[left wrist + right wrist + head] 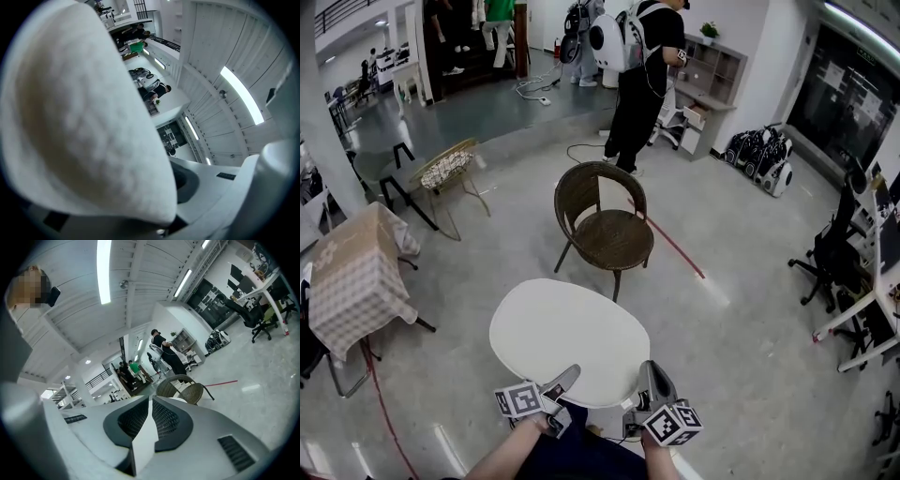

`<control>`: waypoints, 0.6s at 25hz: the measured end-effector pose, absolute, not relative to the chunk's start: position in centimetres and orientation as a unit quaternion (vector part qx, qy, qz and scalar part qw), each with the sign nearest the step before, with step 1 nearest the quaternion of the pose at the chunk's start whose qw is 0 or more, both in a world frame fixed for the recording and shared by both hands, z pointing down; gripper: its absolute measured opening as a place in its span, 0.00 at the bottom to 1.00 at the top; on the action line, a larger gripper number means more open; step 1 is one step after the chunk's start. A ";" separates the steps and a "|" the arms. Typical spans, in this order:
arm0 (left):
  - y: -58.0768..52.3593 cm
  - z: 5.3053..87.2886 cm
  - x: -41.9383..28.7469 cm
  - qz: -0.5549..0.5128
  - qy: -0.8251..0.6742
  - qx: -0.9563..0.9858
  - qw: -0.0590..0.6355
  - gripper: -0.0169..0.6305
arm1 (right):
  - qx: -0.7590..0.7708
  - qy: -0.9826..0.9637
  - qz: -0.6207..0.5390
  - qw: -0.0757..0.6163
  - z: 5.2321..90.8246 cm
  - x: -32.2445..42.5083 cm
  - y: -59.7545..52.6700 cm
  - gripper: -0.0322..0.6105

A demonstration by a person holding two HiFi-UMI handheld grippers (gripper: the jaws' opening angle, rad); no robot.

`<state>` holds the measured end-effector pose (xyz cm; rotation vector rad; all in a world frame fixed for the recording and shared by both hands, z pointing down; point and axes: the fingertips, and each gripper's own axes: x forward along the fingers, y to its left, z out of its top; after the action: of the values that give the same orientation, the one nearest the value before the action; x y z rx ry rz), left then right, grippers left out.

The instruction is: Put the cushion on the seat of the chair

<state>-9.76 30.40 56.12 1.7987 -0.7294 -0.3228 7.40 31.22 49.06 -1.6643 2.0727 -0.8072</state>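
Cushion [570, 339] clamped in left claw [565, 378] and right claw [655, 372], near wicker chair [612, 238]

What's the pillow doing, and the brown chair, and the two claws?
cushion: held in the air by both claws, not on the chair yet.
brown wicker chair: upright, nothing on it.
left claw: shut on the cushion's near edge.
right claw: shut on the cushion's near edge.

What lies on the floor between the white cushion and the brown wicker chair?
Nothing stands there. In the head view only bare grey floor shows between the cushion and the chair.
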 end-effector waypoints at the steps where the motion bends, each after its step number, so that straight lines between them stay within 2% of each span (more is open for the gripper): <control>1: 29.7 56.1 -9.6 -0.136 -0.308 0.762 0.553 0.16 | -0.588 0.735 -0.285 0.181 48.9 7.5 30.5 0.11; 15: 18.4 54.3 -9.0 -0.145 -0.296 0.770 0.546 0.16 | -0.552 0.758 -0.285 0.200 46.0 7.0 19.0 0.11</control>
<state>-8.97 18.44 54.27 1.8271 -0.7021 -0.3435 6.99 18.97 46.05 -1.5421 2.1177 -0.7961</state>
